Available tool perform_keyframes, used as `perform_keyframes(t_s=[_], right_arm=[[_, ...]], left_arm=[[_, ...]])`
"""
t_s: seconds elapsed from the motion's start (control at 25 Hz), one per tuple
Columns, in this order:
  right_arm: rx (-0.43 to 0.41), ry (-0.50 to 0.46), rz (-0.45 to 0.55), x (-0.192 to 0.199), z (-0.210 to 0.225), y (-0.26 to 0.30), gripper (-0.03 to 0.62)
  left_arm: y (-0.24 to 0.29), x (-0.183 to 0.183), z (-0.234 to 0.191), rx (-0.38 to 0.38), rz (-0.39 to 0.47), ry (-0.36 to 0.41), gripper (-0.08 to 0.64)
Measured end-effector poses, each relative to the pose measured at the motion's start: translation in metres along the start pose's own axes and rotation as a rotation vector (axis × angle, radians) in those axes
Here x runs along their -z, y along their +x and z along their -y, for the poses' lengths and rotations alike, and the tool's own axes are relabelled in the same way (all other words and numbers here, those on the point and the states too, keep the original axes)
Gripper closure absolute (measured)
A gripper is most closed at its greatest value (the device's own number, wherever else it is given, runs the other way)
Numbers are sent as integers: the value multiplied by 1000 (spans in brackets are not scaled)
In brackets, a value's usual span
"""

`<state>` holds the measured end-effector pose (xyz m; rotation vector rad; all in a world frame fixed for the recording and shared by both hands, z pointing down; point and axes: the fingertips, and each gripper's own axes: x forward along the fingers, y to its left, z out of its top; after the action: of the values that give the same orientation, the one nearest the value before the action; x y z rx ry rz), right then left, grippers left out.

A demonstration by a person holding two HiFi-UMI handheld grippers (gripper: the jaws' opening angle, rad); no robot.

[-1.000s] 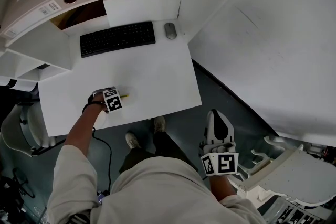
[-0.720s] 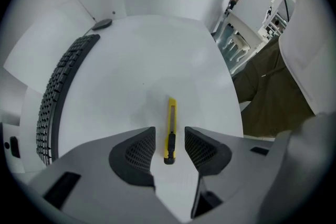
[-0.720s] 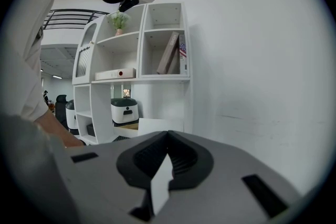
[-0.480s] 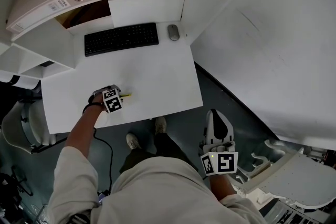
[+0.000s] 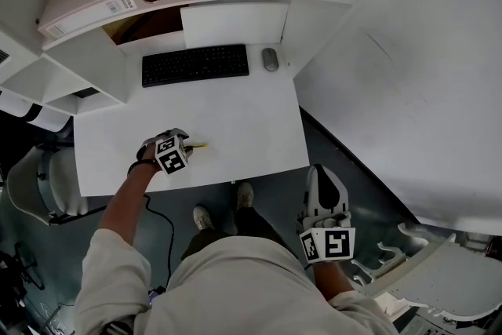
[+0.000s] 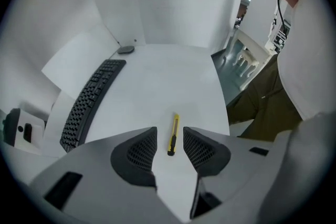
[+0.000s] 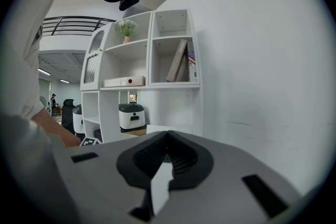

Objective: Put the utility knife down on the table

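While the left tool (image 6: 169,134) hung over the table (image 5: 235,114) pointing steeply down, its jaws were closing a bit but had nothing clamped. They stood clearly apart with daylight on both sides of the utility knife (image 6: 172,135). So yeah, the knife was down flat on the white table, not touched by either pad. In the left tool view it ran from 12 to 6 o'clock in the gap, yellow body with the black end at 6.

From the head view the knife sat close to the table's near edge, roughly 7 o'clock from the table's middle, poking out at 3 o'clock from the tool's marker cube (image 5: 171,155). The black keyboard (image 5: 195,64) was well apart from it at 12 o'clock, up against the back, and the grey mouse (image 5: 271,59) was just beside the keyboard's end, around 1 o'clock from the knife.

The right tool (image 7: 167,136) was nowhere near any of this. It was off the table at about 4 o'clock from the knife, above the floor next to the person's legs. Its jaws were together at the tips with nothing in them, aimed roughly level toward a white shelf unit (image 7: 157,60) and a plain white wall (image 7: 262,86).
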<state>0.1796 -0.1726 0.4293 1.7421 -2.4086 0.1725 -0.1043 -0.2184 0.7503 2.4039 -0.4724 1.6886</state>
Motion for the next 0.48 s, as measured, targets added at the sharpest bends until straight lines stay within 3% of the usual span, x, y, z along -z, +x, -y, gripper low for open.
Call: perform_keyframes(t_s=[0.48], right_arm=[[-68,-11,71,-28,-34,0,589]], left_arm=[[-132,-40,-12,-207,333,-224,410]])
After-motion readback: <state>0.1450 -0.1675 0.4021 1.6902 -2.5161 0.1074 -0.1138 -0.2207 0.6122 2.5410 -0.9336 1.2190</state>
